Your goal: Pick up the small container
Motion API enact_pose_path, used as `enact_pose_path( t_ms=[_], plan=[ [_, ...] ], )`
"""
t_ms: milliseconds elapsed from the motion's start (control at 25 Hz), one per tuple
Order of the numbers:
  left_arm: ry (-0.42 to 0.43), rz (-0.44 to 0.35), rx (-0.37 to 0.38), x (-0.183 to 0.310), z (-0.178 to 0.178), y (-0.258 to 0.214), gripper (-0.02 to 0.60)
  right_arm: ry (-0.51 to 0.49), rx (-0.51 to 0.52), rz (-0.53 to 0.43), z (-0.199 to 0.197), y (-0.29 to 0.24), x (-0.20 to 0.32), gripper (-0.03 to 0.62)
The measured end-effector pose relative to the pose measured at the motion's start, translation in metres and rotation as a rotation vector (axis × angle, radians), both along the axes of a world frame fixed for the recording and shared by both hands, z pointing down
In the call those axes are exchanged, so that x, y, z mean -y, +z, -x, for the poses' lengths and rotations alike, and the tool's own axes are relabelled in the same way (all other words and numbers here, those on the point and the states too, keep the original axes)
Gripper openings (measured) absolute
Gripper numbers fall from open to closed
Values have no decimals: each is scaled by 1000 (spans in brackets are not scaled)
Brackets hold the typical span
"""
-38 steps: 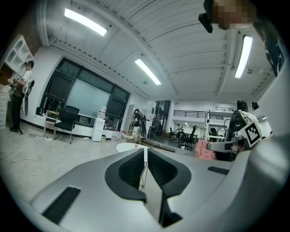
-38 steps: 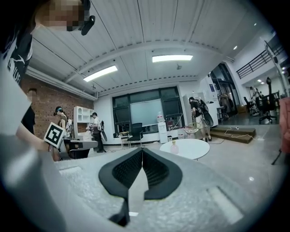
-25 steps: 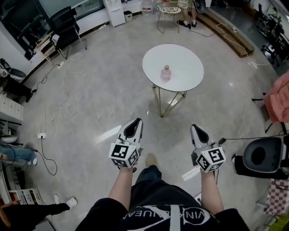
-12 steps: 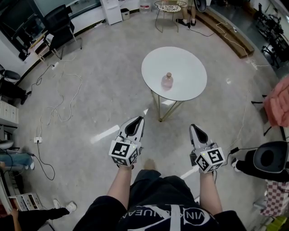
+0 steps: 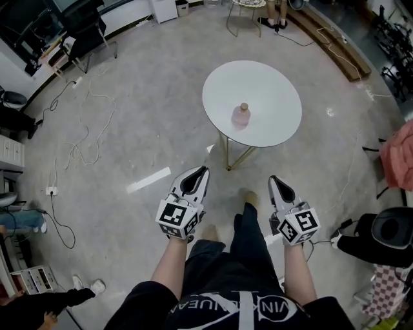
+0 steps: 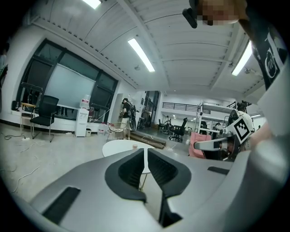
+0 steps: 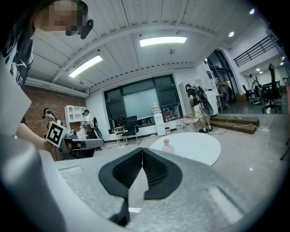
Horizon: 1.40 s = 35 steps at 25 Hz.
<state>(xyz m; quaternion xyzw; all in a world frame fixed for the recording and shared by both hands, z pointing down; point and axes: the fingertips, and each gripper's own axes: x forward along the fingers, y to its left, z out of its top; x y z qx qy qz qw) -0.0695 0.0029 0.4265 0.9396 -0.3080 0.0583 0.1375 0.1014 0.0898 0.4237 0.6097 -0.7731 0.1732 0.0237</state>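
Note:
A small pink container (image 5: 241, 115) with a tan cap stands upright near the middle of a round white table (image 5: 271, 87). It also shows in the right gripper view as a little pink container (image 7: 167, 145) on the table (image 7: 199, 147). My left gripper (image 5: 197, 171) and right gripper (image 5: 273, 180) hover over the floor, well short of the table, both shut with nothing between the jaws. In the left gripper view the left gripper (image 6: 146, 151) points at the table (image 6: 118, 146).
The table stands on thin gold legs (image 5: 236, 153) over a polished grey floor. Cables (image 5: 84, 138) trail at the left. A black office chair (image 5: 84, 26) is far left, a wire chair (image 5: 244, 11) beyond the table, a black bin (image 5: 390, 229) at right.
The table and container have drawn nearer and lower in the head view as the person walks forward. A foot has stepped forward between the grippers. Both grippers stay shut.

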Motion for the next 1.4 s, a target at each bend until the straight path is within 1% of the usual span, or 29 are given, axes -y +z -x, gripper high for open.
enact_pose_path(
  t_ms=[120,240,400,520,720,920,1120,1240,1400],
  plan=[
    [-24,1,9,15,-7,1,28,-55,10,0,-5,2,30,6],
    [-62,15,15,34,-13,3,28,-133,4,-1,-7,-1,63,6],
    [-109,24,9,57,-33,10,28,-212,-12,17,-21,7,95,6],
    [-124,38,2,70,-52,17,28,-251,-8,32,-35,16,113,6],
    [-136,61,13,83,-81,32,28,-313,4,72,-54,37,134,6],
    [-172,63,9,100,-98,43,28,-394,-15,83,-62,51,157,6],
    [-206,55,7,115,-110,51,28,-500,-54,72,-62,57,179,8],
    [-213,39,21,125,-114,54,28,-520,-57,61,-62,63,194,15],
    [-197,34,17,139,-119,59,28,-512,-41,47,-58,73,213,21]
  ],
)
